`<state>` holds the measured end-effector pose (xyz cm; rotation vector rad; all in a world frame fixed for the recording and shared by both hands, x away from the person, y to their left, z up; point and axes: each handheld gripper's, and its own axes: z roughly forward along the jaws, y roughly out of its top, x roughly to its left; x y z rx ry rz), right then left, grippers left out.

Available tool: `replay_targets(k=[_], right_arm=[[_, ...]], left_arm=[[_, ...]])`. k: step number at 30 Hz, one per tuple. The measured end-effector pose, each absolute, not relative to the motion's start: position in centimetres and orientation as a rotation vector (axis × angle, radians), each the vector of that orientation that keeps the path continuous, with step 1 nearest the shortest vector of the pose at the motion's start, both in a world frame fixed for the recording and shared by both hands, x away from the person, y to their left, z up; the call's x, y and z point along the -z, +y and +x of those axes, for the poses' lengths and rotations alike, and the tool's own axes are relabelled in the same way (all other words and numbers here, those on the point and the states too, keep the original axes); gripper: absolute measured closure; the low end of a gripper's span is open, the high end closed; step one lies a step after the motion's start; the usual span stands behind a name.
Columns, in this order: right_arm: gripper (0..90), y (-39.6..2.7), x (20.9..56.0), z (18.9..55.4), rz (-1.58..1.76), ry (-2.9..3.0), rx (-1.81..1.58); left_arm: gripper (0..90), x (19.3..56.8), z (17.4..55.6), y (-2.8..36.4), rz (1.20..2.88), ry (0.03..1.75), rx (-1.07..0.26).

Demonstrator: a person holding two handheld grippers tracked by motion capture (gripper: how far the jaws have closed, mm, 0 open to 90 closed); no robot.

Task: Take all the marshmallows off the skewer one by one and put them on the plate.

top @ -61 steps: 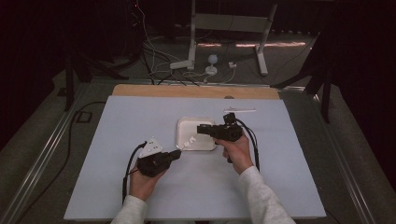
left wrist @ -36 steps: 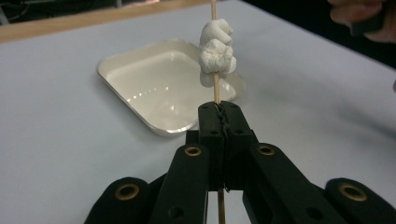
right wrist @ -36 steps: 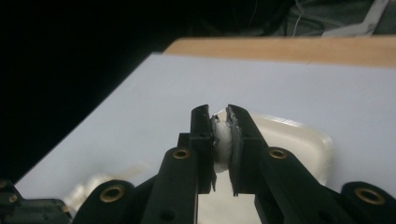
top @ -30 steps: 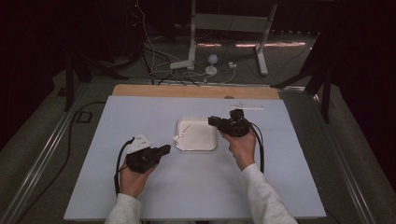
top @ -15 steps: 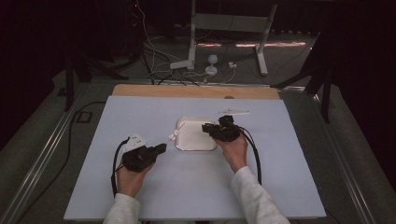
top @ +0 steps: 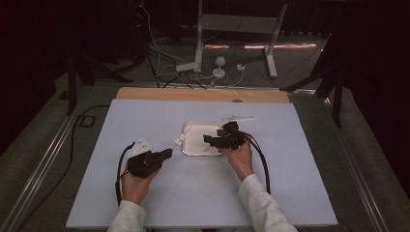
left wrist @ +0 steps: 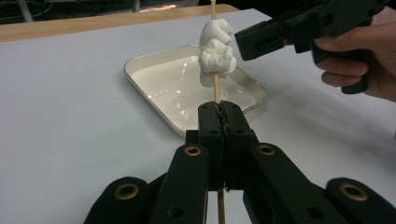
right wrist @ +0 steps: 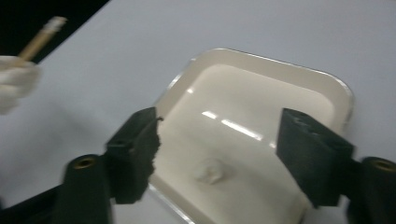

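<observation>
Now the left gripper (left wrist: 219, 112) clamps a thin wooden skewer (left wrist: 215, 86) threaded with white marshmallows (left wrist: 215, 51), just beside the shallow white rectangular tray (top: 193, 150). The right gripper (right wrist: 219, 158), its jaws just opening wide, hovers over a small white marshmallow piece (right wrist: 211, 171) lying in the tray.
</observation>
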<state>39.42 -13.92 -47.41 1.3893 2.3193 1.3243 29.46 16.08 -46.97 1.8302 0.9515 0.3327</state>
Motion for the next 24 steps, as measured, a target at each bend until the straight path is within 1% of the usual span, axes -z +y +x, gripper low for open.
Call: replay_targets(k=[3,10,19,21,24], right_arm=[[21.3,-13.7,47.0,39.0,1.361,2.336,-1.359],[20.0,-13.3,45.8,38.0,1.318,2.352,-1.491],[25.9,-12.0,44.9,37.0,1.236,2.353,-1.586],[31.0,-11.7,44.8,36.9,1.232,2.350,-1.616],[34.1,-11.3,44.8,36.9,1.232,2.346,-1.651]], left_arm=[[89.9,47.0,29.4,16.0,1.828,0.952,-0.336],[89.9,47.0,29.4,15.8,1.837,0.948,-0.336],[89.9,47.0,29.4,15.3,1.842,0.937,-0.327],[89.8,47.0,29.3,15.2,1.842,0.934,-0.326],[89.8,47.0,29.3,15.1,1.847,0.928,-0.325]])
